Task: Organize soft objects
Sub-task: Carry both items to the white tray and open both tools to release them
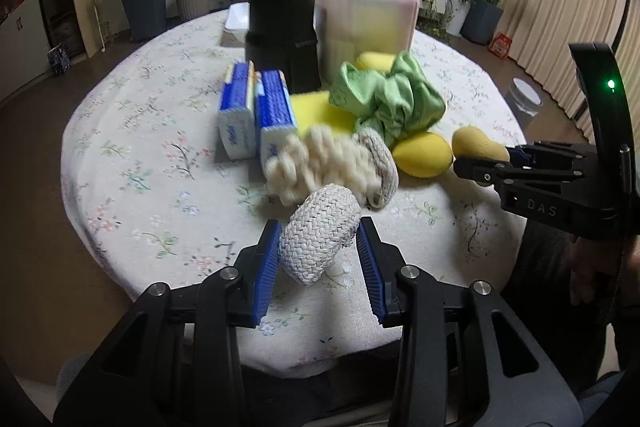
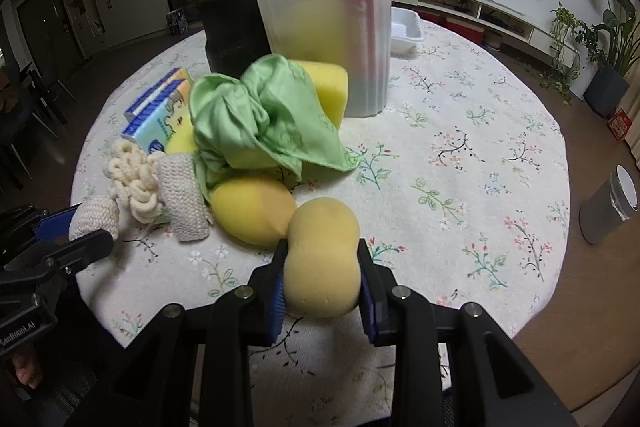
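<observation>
Left gripper [image 1: 318,247] pinching woven pad [image 1: 316,239] above table [image 1: 160,147]; right gripper [image 2: 322,279] squeezing peanut-shaped sponge [image 2: 322,259]. Risk: pad's looped cord [image 1: 316,163] dragging pile, sponge slipping loose.

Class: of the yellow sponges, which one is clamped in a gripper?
The peanut-shaped sponge, clamped in the right gripper; the egg-shaped sponge lies free on the table.
</observation>
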Demonstrator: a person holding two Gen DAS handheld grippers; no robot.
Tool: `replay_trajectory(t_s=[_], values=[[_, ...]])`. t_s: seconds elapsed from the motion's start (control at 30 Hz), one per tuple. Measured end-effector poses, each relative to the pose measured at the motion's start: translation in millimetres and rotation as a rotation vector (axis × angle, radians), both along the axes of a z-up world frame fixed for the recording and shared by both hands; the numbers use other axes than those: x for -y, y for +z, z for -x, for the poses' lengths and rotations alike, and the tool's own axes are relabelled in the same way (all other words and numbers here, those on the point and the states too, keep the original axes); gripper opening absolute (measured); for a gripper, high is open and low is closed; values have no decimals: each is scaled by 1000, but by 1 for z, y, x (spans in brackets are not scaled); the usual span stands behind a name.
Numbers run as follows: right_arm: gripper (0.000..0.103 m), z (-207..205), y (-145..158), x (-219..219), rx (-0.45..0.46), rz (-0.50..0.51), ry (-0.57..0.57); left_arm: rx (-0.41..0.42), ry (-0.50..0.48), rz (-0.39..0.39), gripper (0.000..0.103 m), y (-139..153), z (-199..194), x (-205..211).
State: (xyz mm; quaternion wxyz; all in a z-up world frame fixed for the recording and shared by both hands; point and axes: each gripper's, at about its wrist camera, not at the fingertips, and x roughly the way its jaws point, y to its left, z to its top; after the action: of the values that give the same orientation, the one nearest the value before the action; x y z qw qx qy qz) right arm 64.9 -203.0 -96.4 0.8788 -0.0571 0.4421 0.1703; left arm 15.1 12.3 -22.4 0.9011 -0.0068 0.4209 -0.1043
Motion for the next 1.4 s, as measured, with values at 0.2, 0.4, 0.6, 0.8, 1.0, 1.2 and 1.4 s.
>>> replay_trajectory(t_s=[0.2,0.4,0.6,0.8,1.0,1.2,1.4], values=[[32,3,18,5,22,-27,4,45,31,24,36,21,-7,-16],[32,-5,35,15,49,-42,-3,69,55,51,36,37,-30,-35],[32,-33,69,35,101,-58,-26,110,66,56,36,67,-74,-56],[32,-81,102,54,140,-74,-19,121,64,37,36,92,-136,-76],[32,-167,116,53,102,-71,33,80,12,-7,36,103,-222,-79],[32,-259,106,32,42,-49,103,4,-77,-108,36,96,-309,-61],[32,-335,80,6,-34,-15,173,-108,-196,-187,36,59,-381,-33]])
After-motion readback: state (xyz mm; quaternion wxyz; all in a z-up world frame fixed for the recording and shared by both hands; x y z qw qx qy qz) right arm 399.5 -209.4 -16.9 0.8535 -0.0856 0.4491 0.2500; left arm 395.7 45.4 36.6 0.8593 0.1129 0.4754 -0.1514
